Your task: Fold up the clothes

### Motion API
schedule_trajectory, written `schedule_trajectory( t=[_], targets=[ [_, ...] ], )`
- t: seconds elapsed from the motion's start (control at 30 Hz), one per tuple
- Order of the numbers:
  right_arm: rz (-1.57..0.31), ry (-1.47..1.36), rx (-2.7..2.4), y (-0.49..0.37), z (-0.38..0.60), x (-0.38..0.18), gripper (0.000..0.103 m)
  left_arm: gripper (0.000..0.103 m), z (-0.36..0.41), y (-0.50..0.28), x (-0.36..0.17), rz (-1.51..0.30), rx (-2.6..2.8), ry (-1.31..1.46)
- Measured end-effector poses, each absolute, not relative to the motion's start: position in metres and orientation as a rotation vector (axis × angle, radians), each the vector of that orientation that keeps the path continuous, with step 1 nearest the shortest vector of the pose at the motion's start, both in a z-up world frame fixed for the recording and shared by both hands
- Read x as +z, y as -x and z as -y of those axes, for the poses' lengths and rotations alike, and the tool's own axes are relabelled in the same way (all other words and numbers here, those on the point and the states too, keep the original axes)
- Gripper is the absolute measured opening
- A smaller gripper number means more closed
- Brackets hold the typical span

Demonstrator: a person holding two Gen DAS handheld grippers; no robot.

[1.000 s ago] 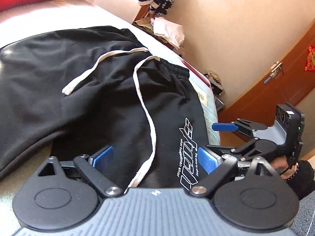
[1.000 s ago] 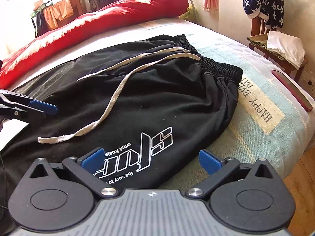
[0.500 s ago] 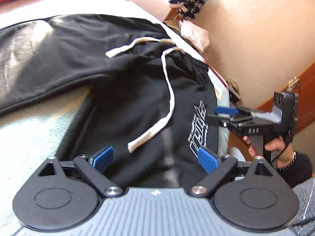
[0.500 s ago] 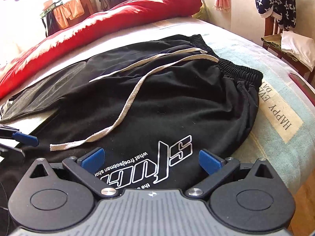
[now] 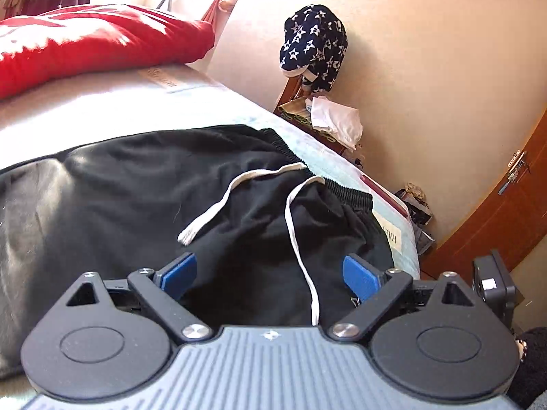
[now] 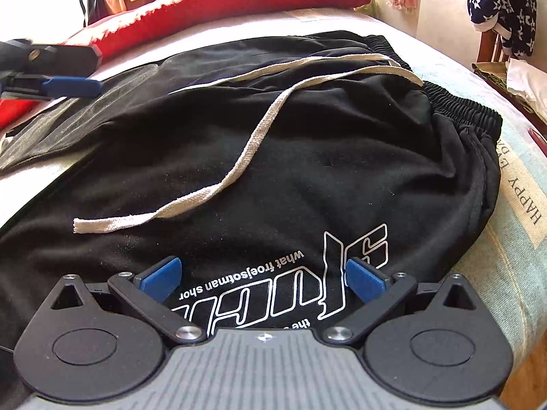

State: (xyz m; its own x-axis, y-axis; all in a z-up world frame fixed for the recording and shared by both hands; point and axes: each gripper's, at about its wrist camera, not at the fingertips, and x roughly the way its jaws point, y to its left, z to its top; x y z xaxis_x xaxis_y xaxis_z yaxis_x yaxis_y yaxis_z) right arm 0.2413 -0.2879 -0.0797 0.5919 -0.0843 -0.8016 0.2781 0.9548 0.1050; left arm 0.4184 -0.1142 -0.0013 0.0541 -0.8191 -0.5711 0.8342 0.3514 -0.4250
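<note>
While spread flat, black shorts (image 6: 307, 157) lie under right hand-held gripper (image 6: 263, 278)

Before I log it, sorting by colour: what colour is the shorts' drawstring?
Off-white drawstring on black shorts; clearest in right wrist view.

left claw (image 5: 270, 275): jaws spread, empty | right claw (image 6: 263, 278): jaws spread, empty
</note>
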Motion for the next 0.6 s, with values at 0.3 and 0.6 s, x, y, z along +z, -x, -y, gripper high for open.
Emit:
schedule_trajectory(
  t=[0.3,0.6],
  targets=[
    [-0.893,-0.209,-0.207,-0.237,0.285,-0.080,0.103,0.092,0.107,-0.457,-0.051,-0.978,-1.075,-0.077],
    [-0.874,-0.202,-0.214,-0.235,0.284,-0.083,0.103,0.092,0.043,-0.511,-0.040,-0.957,-0.832,-0.001]
  ],
)
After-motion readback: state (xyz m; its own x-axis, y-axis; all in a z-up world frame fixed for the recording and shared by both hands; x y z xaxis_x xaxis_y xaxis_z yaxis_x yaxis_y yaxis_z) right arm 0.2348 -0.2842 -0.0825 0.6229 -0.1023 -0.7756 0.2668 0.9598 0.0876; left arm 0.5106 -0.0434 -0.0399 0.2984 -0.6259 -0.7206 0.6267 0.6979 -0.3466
